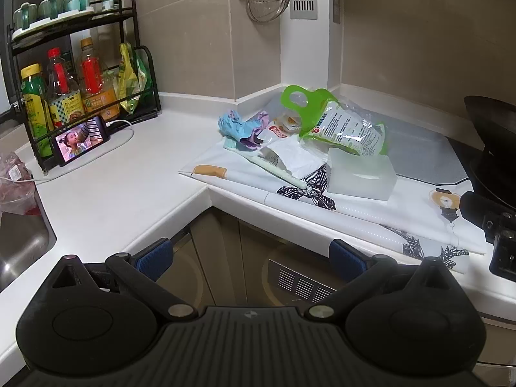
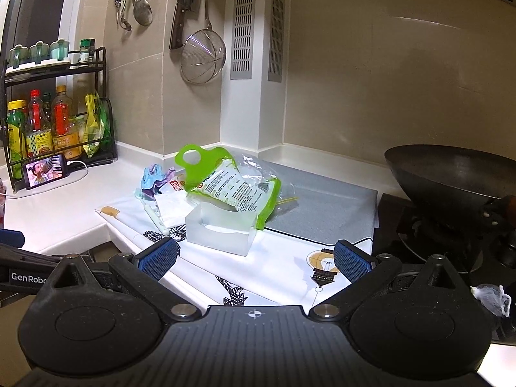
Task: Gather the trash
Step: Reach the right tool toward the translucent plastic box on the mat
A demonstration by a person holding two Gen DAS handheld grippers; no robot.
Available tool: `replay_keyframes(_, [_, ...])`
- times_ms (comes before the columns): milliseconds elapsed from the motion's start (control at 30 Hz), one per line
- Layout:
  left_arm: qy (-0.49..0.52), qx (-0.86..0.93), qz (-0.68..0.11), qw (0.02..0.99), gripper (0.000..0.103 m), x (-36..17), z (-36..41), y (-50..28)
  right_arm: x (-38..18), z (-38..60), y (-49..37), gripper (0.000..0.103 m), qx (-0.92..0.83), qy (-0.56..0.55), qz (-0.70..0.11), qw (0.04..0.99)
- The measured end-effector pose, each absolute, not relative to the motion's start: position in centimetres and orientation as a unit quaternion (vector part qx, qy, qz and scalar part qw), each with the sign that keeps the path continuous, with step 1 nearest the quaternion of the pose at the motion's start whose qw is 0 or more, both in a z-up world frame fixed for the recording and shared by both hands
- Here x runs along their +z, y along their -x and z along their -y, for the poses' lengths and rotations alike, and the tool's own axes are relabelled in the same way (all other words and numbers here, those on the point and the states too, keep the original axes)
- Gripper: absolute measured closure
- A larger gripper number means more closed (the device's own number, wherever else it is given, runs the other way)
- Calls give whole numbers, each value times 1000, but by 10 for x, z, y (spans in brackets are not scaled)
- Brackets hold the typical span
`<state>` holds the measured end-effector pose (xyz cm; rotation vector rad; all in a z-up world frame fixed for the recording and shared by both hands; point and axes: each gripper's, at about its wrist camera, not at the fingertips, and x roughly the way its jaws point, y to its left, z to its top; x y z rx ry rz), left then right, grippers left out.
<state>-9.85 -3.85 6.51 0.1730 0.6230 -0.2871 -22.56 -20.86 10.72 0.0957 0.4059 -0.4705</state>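
1. Both tools hang short of the counter, nothing picked up yet, so by my reckoning this is the approach, the very first step of the collecting.
2. The left gripper point(image 1: 250, 259) has its jaws spread wide and empty, out over the cupboard fronts below the counter edge.
3. The right gripper point(image 2: 254, 258) is likewise released, blue pads apart, nothing between them, low in front of the patterned mat point(image 2: 277, 267).
4. The trash sits heaped at the back of that mat, in the corner: a green-and-clear plastic bag point(image 2: 232, 183) on top, leaning on a translucent box point(image 2: 222, 230).
5. To their left lie a white wrapper point(image 2: 171, 208), a crumpled blue scrap point(image 2: 151, 174) and a pale toothbrush point(image 2: 156, 219) poking toward the counter edge.
6. A wok point(image 2: 451, 171) stands close on the right.
7. Next move, I'd judge: the right tool reaches forward over the box and pinches the bag, keeping clear of the wok. No bin is in sight.
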Motion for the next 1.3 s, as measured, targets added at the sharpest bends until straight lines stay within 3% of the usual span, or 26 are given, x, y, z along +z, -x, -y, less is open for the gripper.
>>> replay_keyframes(1300, [-106, -119, -325, 932, 0, 49, 45, 85, 88, 223, 212, 0, -216, -73, -214, 950])
